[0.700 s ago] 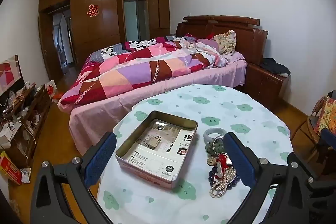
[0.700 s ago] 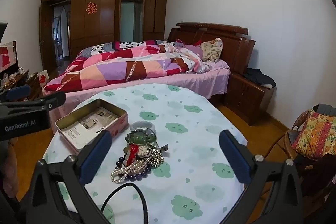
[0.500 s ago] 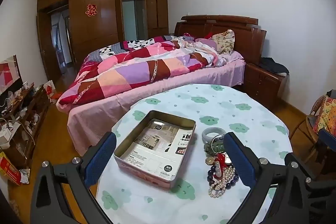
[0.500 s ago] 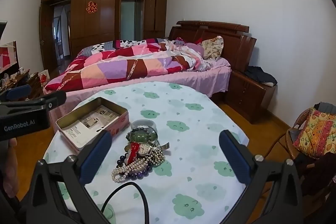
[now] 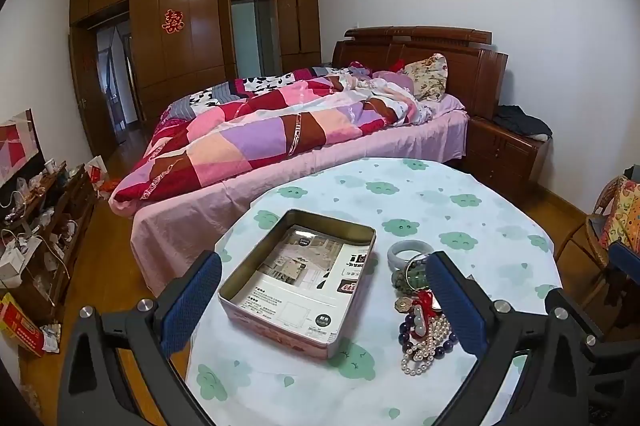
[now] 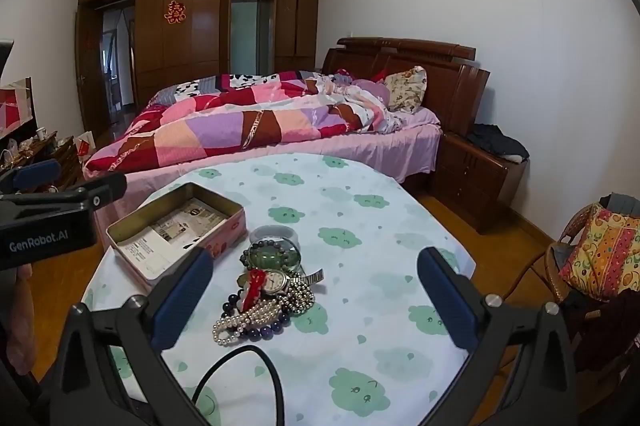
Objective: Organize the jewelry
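Note:
An open pink tin box (image 5: 298, 284) (image 6: 176, 232) with printed paper in its bottom lies on the round table. To its right is a heap of jewelry (image 5: 420, 310) (image 6: 268, 286): a pale bangle (image 5: 410, 251), green bead bracelets, a watch (image 6: 276, 280), a red charm, pearl and dark bead strands. My left gripper (image 5: 322, 300) is open and empty, above the table over the tin's near end. My right gripper (image 6: 316, 296) is open and empty, held above the table just behind the heap.
The table wears a white cloth with green clouds (image 6: 360, 246). A bed with a patchwork quilt (image 5: 280, 130) stands behind it. A wooden nightstand (image 6: 476, 174) is at the right, a chair with a colourful cushion (image 6: 600, 254) at the far right. A black cable (image 6: 240, 370) hangs near my right gripper.
Both views have shifted only slightly; the table and jewelry sit a little lower and nearer. Nothing was grasped or moved.

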Motion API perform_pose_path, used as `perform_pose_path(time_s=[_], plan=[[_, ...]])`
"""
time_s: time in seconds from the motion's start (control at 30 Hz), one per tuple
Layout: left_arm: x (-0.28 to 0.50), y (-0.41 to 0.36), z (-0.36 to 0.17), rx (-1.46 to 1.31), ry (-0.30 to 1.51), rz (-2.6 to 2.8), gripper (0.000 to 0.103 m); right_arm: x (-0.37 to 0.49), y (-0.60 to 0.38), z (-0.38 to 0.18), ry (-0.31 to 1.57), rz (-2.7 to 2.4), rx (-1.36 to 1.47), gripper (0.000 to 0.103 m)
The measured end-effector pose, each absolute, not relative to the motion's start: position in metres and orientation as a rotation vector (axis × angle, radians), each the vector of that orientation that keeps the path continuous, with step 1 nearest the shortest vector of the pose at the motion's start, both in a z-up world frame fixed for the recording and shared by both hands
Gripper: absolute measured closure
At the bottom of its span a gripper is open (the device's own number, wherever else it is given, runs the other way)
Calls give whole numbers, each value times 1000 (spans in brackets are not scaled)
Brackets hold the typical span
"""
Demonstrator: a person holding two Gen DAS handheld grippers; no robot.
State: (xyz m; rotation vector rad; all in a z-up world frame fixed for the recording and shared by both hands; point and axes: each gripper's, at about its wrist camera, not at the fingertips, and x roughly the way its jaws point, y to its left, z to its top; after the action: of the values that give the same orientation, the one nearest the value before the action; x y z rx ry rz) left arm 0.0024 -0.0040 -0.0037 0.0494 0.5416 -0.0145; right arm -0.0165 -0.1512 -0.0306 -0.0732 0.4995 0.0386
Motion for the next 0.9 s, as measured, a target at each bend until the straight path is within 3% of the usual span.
perform_pose_path(time_s=[0.9], plan=[[3, -1, -6, 51, 545, -15, 1, -15, -149, -34, 507, 44, -73, 0]])
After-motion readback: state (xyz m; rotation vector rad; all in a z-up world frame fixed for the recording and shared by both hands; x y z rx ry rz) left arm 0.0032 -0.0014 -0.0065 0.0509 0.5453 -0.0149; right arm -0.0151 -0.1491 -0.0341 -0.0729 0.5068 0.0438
